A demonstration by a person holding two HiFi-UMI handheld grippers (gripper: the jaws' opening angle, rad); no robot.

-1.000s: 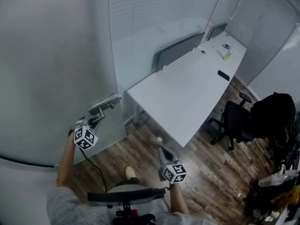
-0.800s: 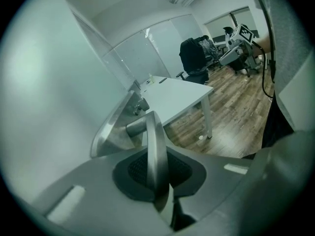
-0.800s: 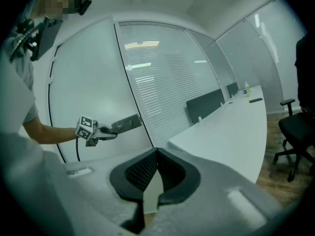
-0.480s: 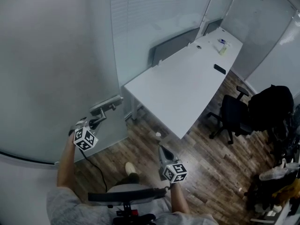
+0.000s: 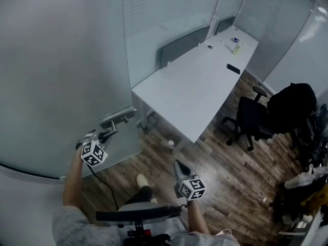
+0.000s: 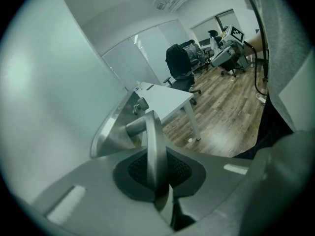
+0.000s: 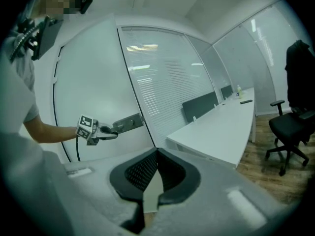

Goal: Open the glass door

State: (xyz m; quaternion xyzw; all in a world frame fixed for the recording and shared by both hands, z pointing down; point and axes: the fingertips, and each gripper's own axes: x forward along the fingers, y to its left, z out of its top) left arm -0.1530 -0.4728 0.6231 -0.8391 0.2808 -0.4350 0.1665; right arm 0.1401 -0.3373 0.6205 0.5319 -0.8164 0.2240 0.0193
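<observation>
Left gripper (image 5: 105, 135): jaws clamped on the door handle (image 6: 150, 140), which stands upright between them.
Glass door (image 5: 56, 81): frosted, directly ahead of that gripper.
Right gripper (image 7: 156, 151): jaws closed together, empty, well off to the right.

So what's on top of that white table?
A flat black thing, a pale bottle and tiny bits sit near the far end of the table. Nothing hides its top, but those bits are too small to name.

Readable text: none | left gripper (image 5: 106, 135) and right gripper (image 5: 177, 163) cubes: black-white square patterns only, no characters | bottle (image 5: 236, 47) on desk (image 5: 195, 94): too small to read
</observation>
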